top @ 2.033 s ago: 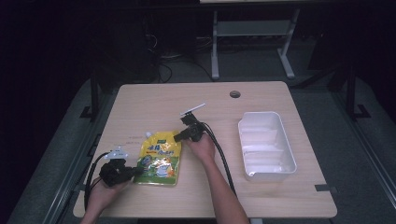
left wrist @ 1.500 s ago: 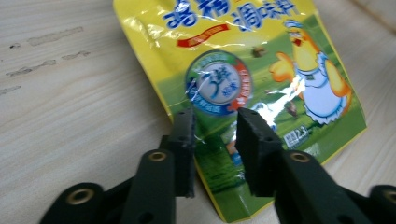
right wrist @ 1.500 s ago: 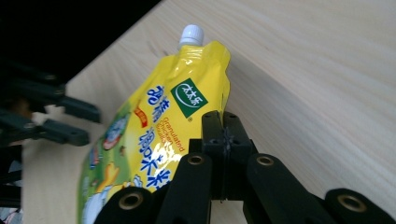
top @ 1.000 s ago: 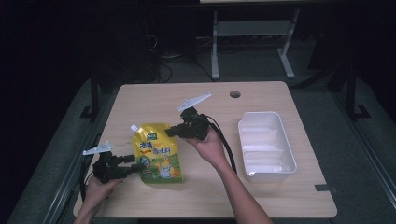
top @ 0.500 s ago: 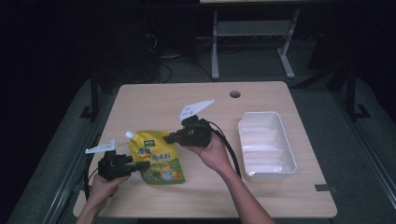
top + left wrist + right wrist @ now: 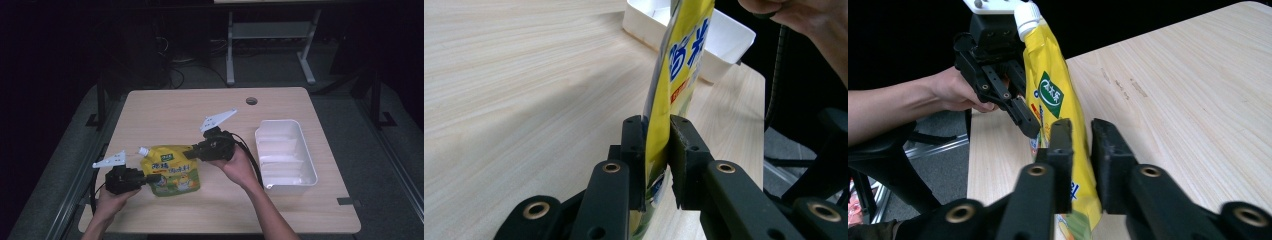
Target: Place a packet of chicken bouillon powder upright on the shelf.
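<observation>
Two grippers meet at one yellow pouch (image 6: 171,173), which sits over the near left part of the wooden table (image 6: 175,107), its white spout (image 6: 143,150) at the far left corner. The left gripper (image 6: 150,178) comes in from the left at the pouch's near left edge; its jaws have just been closing, and in the left gripper view (image 6: 658,150) the pouch's thin edge (image 6: 664,100) stands between the two black jaws, the left jaw against the film while a narrow gap shows by the right jaw, so a firm pinch cannot be told for sure from that view, though the pouch is caught there. The right gripper (image 6: 192,154) reaches from the right to the pouch's far right edge; its jaws have just been opening, and in the right gripper view (image 6: 1081,150) the yellow film (image 6: 1060,115) passes between them, lying against the left jaw with clear space before the right jaw, so the pads are not pressing it. That view also shows the left gripper farther off at the pouch's other side, below the spout (image 6: 1027,16). To the right of the pouch, well apart, a white tray (image 6: 300,165) lies on the table. A round hole (image 6: 251,101) marks the table's far side.
</observation>
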Demonstrator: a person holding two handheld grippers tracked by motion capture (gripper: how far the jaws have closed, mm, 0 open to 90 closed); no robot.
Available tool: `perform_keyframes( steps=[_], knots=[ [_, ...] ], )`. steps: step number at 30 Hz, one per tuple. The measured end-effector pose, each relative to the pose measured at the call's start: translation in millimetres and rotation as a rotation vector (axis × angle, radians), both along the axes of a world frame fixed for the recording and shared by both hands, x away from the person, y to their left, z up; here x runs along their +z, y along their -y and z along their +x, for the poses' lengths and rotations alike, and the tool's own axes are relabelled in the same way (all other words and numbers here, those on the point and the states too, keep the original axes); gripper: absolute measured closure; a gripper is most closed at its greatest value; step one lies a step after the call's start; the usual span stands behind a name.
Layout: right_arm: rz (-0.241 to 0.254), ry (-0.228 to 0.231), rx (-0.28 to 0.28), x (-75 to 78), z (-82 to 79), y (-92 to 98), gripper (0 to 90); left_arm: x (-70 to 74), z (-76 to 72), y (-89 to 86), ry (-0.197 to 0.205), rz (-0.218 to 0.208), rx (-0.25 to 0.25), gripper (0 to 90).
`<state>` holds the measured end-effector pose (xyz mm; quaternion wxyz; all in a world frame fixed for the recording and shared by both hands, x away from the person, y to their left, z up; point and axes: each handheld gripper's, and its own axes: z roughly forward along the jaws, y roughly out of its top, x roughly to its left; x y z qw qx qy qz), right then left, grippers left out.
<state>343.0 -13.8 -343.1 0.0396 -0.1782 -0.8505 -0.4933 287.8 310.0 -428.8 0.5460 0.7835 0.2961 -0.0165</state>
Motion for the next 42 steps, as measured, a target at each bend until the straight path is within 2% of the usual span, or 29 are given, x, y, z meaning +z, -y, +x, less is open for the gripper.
perform_keyframes(
  steps=[4,8,11,15,16,18,19,23,25,27,30,31,36,37,38,40,42],
  knots=[
    [-0.021,0.004,0.008,-0.5,-0.1,-5.5,67.1,2.7,-2.3,3.6,0.022,0.01,-0.011,78.3],
    [-0.057,0.021,0.02,-1.2,-1.1,-13.6,67.1,4.3,-4.2,6.0,0.039,0.02,-0.018,78.3],
    [-0.057,0.009,0.028,-1.7,-0.6,-16.4,68.0,4.6,-4.7,6.4,0.044,0.022,-0.02,78.3],
    [-0.071,0.01,0.041,-0.3,-0.7,-21.3,71.3,4.7,-5.3,7.1,0.047,0.026,-0.022,78.2],
    [-0.094,0.009,0.034,1.0,-1.0,-23.3,76.4,4.2,-5.5,7.3,0.047,0.028,-0.02,78.2],
    [-0.098,0.009,0.039,1.7,-1.5,-23.9,78.7,3.9,-5.5,7.3,0.048,0.032,-0.02,78.0],
    [-0.106,0.017,0.05,2.6,-2.5,-24.6,84.2,3.4,-5.7,7.4,0.045,0.034,-0.019,77.7],
    [-0.111,0.017,0.07,3.0,-4.2,-24.8,88.5,3.2,-5.5,7.6,0.042,0.035,-0.022,76.7],
    [-0.097,0.016,0.095,3.6,-5.4,-22.9,89.4,4.5,-5.1,6.1,0.032,0.023,-0.012,71.0],
    [-0.088,0.016,0.104,5.2,-6.5,-20.4,89.5,6.5,-5.3,2.6,0.041,-0.001,0.003,68.6],
    [-0.094,0.026,0.1,9.4,-7.8,-15.3,89.6,8.1,-5.6,-1.0,0.042,-0.008,0.022,60.4],
    [-0.101,0.029,0.098,11.3,-8.4,-12.9,89.5,8.9,-6.5,-4.5,0.048,-0.012,0.039,58.9],
    [-0.087,0.041,0.087,18.7,-8.4,-1.8,89.5,8.6,-6.7,-7.9,0.052,-0.017,0.056,53.3],
    [-0.079,0.042,0.089,24.5,-7.9,4.7,89.6,7.9,-6.4,-7.9,0.049,-0.012,0.058,50.3],
    [-0.077,0.041,0.089,27.5,-7.9,7.5,89.5,6.2,-6.0,-7.0,0.05,0.012,0.059,49.9],
    [-0.074,0.038,0.093,32.9,-7.8,12.7,89.5,5.2,-6.1,-6.3,0.049,0.021,0.059,48.2],
    [-0.07,0.037,0.09,40.2,-7.7,20.1,89.5,3.9,-6.2,-4.5,0.059,0.058,0.067,45.5]
  ],
)
